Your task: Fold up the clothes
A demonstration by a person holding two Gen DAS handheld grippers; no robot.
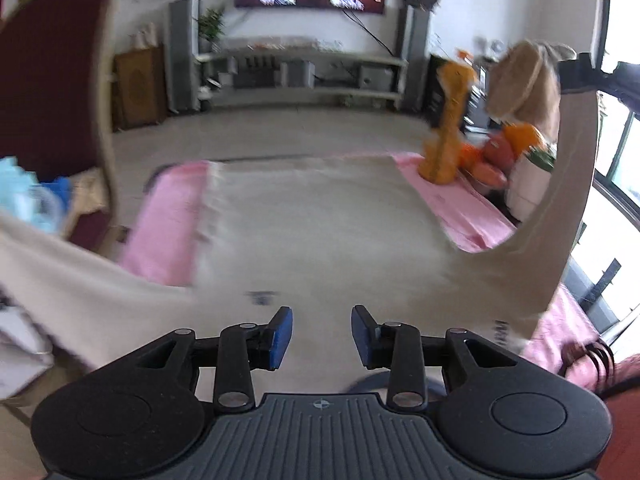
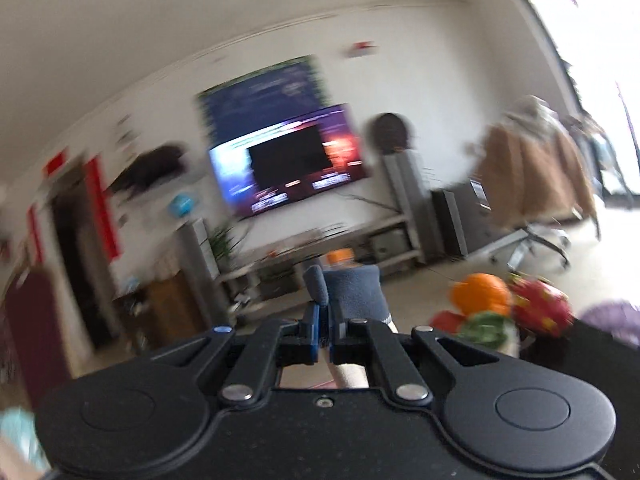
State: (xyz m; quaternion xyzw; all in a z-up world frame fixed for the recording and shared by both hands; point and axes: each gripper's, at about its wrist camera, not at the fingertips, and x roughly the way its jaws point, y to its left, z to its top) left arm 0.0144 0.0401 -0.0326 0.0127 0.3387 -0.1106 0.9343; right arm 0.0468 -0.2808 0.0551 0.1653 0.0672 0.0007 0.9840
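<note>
Item 1, beige garment point(image 1: 312, 224): lies flat mid-frame ahead of your left hand-held gripper point(image 1: 322, 336), jaws wide and empty; your right hand-held gripper point(image 2: 325, 320) pinches its blue-trimmed sleeve end, raised at right.

- The beige garment point(image 1: 312, 220) has its left sleeve running off the left edge of the left wrist view, and its near hem is hidden under the gripper body.
- The small dark label point(image 1: 260, 298) on it is too smeared to read.
- The fruit pile point(image 2: 504, 308) is blurred in both views; I cannot tell the pieces apart.
- The blue cuff point(image 2: 352, 288) is pinched by the right gripper point(image 2: 325, 322), whose fingers hide how much cloth they hold.
- The television point(image 2: 288, 160) picture is smeared beyond reading.
</note>
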